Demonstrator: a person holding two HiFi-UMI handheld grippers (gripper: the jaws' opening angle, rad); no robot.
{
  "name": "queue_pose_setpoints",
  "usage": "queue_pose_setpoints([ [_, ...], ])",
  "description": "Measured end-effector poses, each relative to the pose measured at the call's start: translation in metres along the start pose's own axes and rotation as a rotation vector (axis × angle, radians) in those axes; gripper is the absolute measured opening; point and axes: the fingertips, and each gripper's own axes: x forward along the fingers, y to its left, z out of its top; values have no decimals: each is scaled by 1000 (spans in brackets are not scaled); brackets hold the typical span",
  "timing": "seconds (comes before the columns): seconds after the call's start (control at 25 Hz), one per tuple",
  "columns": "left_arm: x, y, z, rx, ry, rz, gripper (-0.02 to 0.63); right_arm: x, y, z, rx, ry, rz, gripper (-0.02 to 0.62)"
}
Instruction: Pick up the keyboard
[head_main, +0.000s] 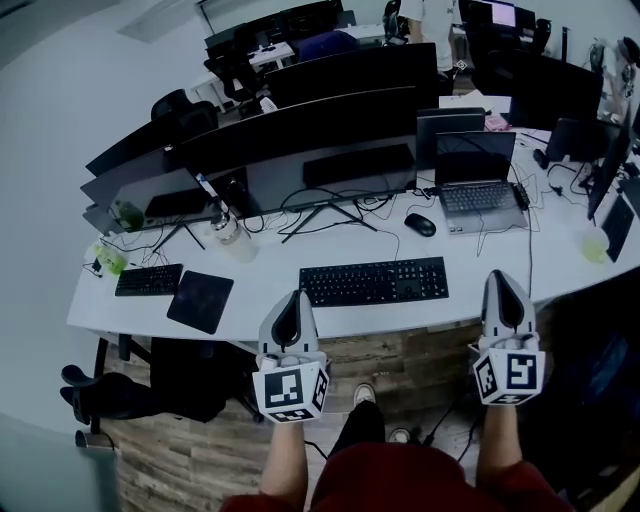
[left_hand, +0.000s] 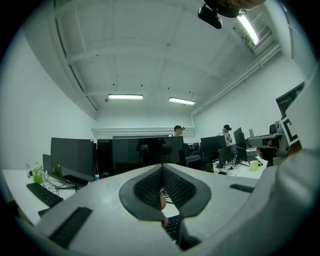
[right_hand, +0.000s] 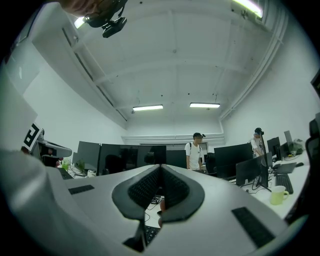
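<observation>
— Where's the keyboard (head_main: 375, 281)?
— Flat along the desk's (head_main: 262, 262) front edge, untouched, roughly midway between both tools.
— And those?
— The left gripper (head_main: 290, 312) and right gripper (head_main: 505, 295) hover at that edge, jaws pressed together on nothing (probably flanking it so each can take one end).

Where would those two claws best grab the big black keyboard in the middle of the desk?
By its short ends, one gripper each, from the near desk edge: the keyboard lies flat, long side along that edge. The left gripper and right gripper, both shut, must open first.
</observation>
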Motion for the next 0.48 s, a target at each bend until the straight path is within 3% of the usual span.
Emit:
queue_pose_setpoints([
  [0.48, 83, 76, -37, -16, 60, -26, 6, 100, 40, -30, -17, 57, -8, 2],
])
